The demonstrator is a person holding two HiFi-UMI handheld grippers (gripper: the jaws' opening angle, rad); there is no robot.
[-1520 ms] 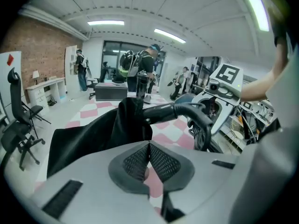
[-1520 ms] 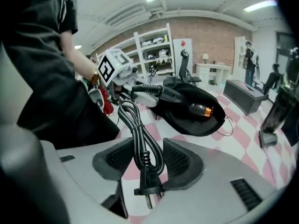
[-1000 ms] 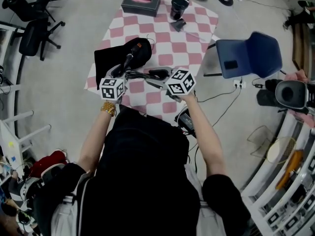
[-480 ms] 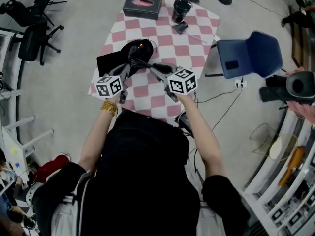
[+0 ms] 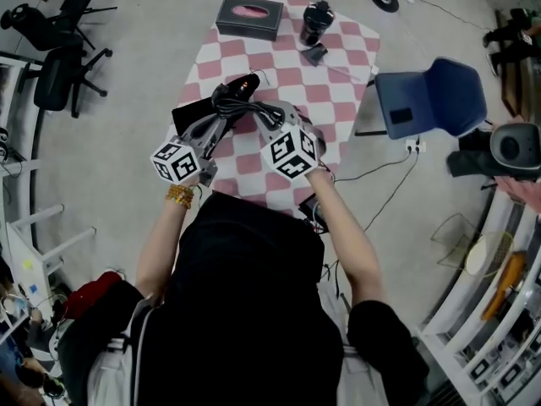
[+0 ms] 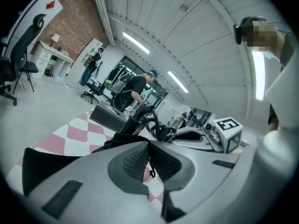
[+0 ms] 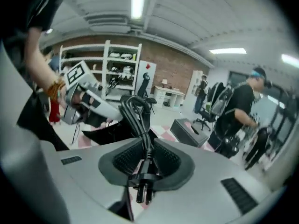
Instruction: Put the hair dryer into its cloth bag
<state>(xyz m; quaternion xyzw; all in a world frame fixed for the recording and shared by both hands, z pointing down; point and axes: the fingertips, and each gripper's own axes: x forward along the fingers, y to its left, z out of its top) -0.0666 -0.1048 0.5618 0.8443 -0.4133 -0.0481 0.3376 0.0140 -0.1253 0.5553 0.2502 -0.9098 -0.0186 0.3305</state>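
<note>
The black cloth bag (image 5: pixel 191 113) lies on the left side of the checkered table (image 5: pixel 342 64). The black hair dryer (image 5: pixel 243 85), with an orange spot, rests at the bag's far end. My left gripper (image 5: pixel 218 123) is shut on the bag's edge (image 6: pixel 112 146), with thin black cloth pinched between its pads. My right gripper (image 5: pixel 260 115) has just closed on the dryer's bundled power cord (image 7: pixel 140 125), and the plug (image 7: pixel 142 183) sticks out behind the pads. The cord (image 5: pixel 241 106) hangs lifted between the two grippers. In the left gripper view the cord loops (image 6: pixel 156 125) just beyond the jaws.
A dark tissue box (image 5: pixel 248 17), a black tumbler (image 5: pixel 314 22) and a small black item (image 5: pixel 314 53) stand at the table's far end. A blue chair (image 5: pixel 431 96) is to the right, office chairs (image 5: pixel 59 66) to the left. People stand in the background.
Both grippers closed, rose and drew together near the bag. The cord came up off the table in the right gripper, and the bag's edge lifted with the left.
</note>
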